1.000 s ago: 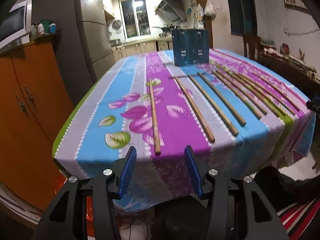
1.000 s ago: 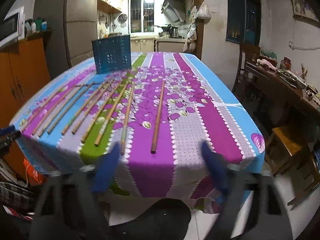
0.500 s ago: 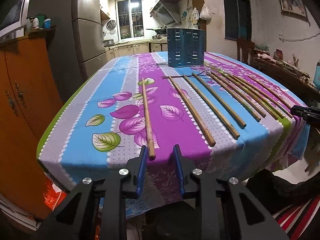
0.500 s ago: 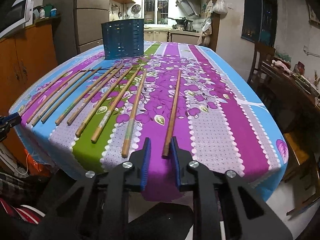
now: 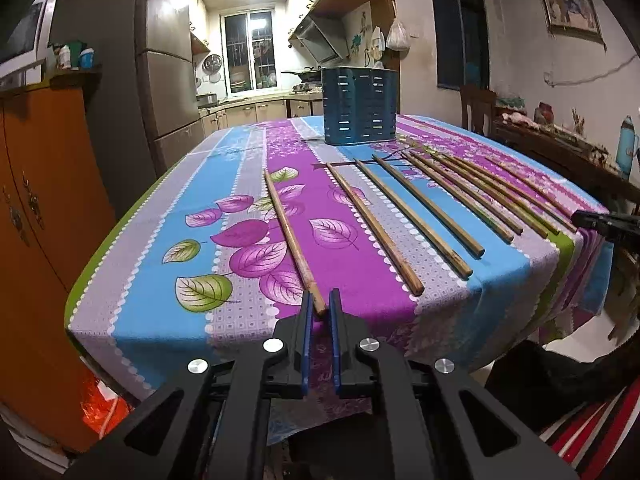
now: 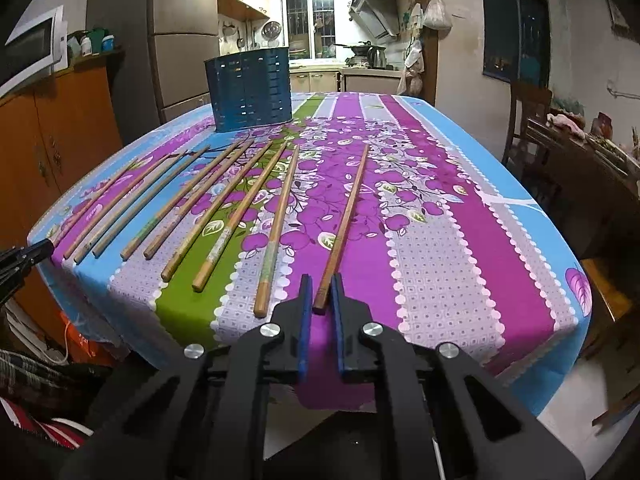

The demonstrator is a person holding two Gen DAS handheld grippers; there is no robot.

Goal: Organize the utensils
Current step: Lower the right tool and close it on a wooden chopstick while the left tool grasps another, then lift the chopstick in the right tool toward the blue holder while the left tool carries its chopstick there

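Bamboo chopsticks lie in a fan on the table (image 5: 132,264), long axes running from the near edge toward the blue slotted holder (image 5: 359,106) standing upright at the far end.

Left claw (image 5: 319,307): jaws have just been closing and now pinch the near end of the leftmost chopstick (image 5: 289,232). Stick extends straight ahead from the claw, tip angled slightly left. Claw pitched downward, level with the table edge.

Right claw (image 6: 319,292): jaws likewise just closed, gripping the near end of the rightmost chopstick (image 6: 347,216), which lies apart from the others. Its axis leans a little right as it runs away. Same downward pitch.

Judgement: both sticks held at the butt only, far ends resting on the cloth. Holder sits ahead of both claws, nearer the left side in the right view; lift must raise each stick upright before dropping it in.
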